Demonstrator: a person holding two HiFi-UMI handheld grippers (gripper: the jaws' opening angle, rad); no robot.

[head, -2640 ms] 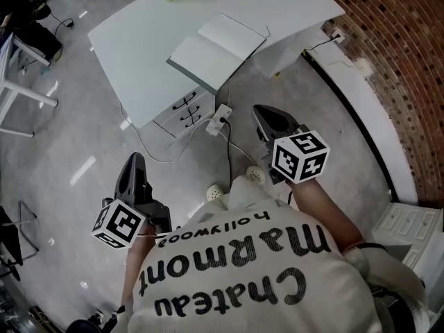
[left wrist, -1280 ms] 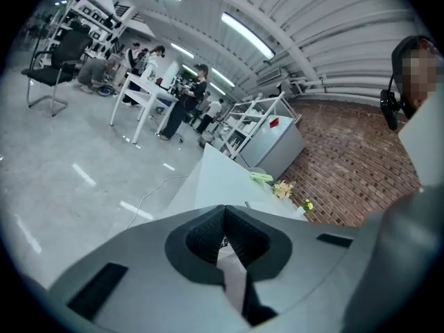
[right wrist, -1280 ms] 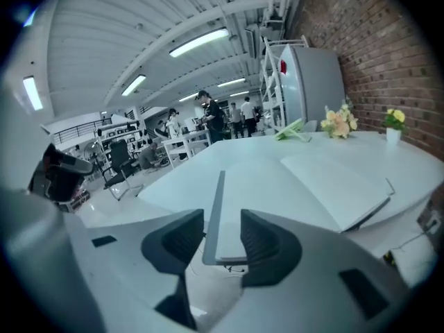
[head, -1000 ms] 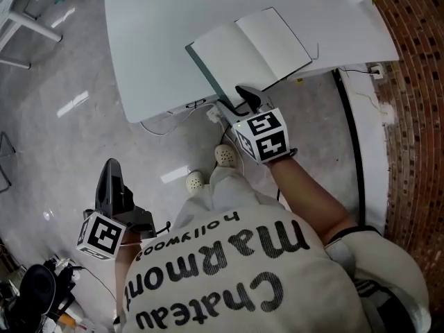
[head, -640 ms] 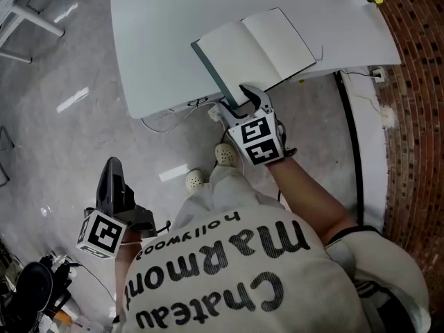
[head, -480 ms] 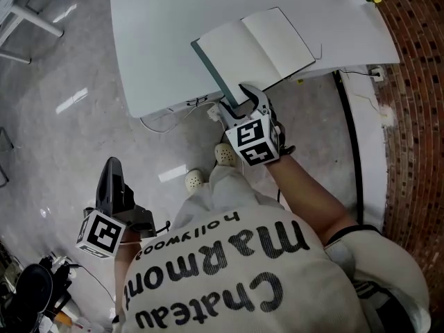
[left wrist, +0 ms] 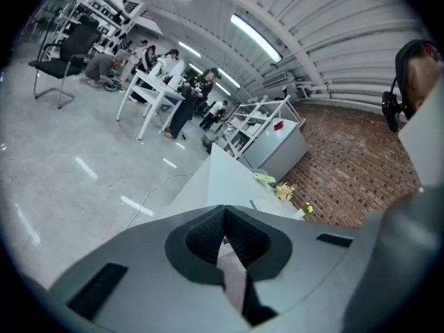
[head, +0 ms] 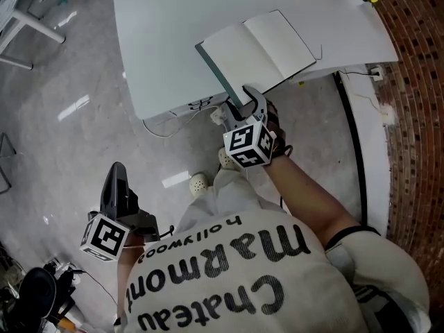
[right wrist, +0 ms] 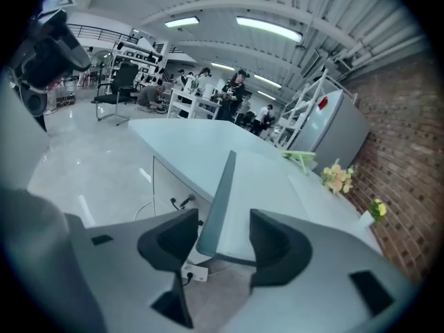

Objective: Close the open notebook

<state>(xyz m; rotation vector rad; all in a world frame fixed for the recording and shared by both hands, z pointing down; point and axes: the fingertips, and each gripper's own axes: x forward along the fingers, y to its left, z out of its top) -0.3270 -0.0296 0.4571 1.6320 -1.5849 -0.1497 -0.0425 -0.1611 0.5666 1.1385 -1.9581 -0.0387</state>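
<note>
An open notebook (head: 260, 47) with blank white pages and a grey-green cover lies near the front edge of the white table (head: 166, 33). My right gripper (head: 243, 103) is at the notebook's near left corner. In the right gripper view the left cover of the notebook (right wrist: 239, 186) stands tilted up on edge between the jaws of my right gripper (right wrist: 223, 222). The jaws are closing, and a gap shows on each side of the cover. My left gripper (head: 116, 171) hangs low over the floor at the left, away from the table. Its jaws (left wrist: 223, 217) are shut with nothing between them.
Under the table's edge sit a drawer unit (head: 198, 105) and cables. A brick wall (head: 416, 82) runs along the right. Yellow flowers (right wrist: 338, 179) and a green object (right wrist: 302, 159) are on the far part of the table (right wrist: 194, 151). People and desks stand far behind.
The view has closed in on the table, and my right gripper has come up from over the floor to the notebook's near corner. There it rolled, with the cover's edge between its jaws. The left gripper stayed low.
</note>
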